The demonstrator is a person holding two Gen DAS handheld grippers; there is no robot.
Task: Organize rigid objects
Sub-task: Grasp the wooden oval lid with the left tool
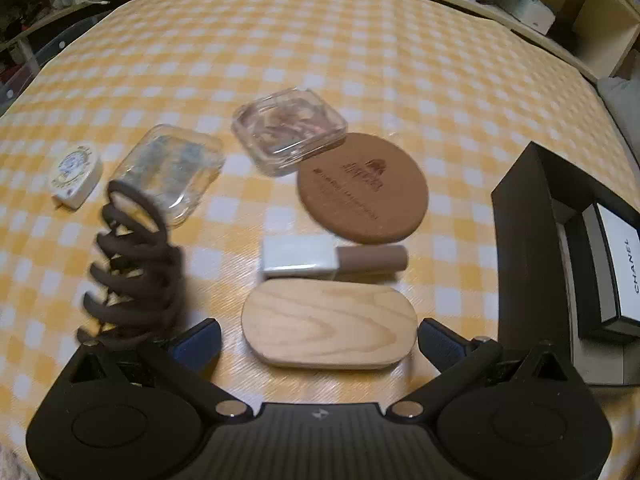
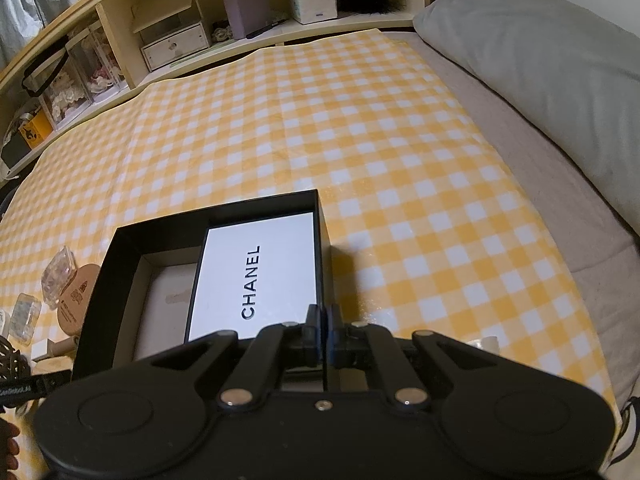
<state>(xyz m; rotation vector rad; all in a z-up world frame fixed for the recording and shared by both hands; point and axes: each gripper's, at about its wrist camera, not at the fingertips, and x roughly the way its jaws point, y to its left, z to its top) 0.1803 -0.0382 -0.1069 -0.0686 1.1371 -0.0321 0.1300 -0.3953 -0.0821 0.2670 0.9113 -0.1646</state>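
At lower centre, the left gripper (image 1: 320,342) was held spread around the wooden oval (image 1: 330,324), while the right gripper (image 2: 323,332) was pinched on the wall of the black box (image 2: 120,268) holding 1 white box (image 2: 256,272).

A yellow and white checked cloth (image 2: 360,140) covers the bed. A grey sheet (image 2: 520,184) shows past the cloth's edge at 3 o'clock in the right wrist view. A big grey pillow (image 2: 540,60) lies at 2 o'clock. Pale wooden shelves (image 2: 160,20) run along the top, from 10 to 12 o'clock. A tissue box (image 2: 314,4) sits on the shelf at 12 o'clock. The light is dim and warm.
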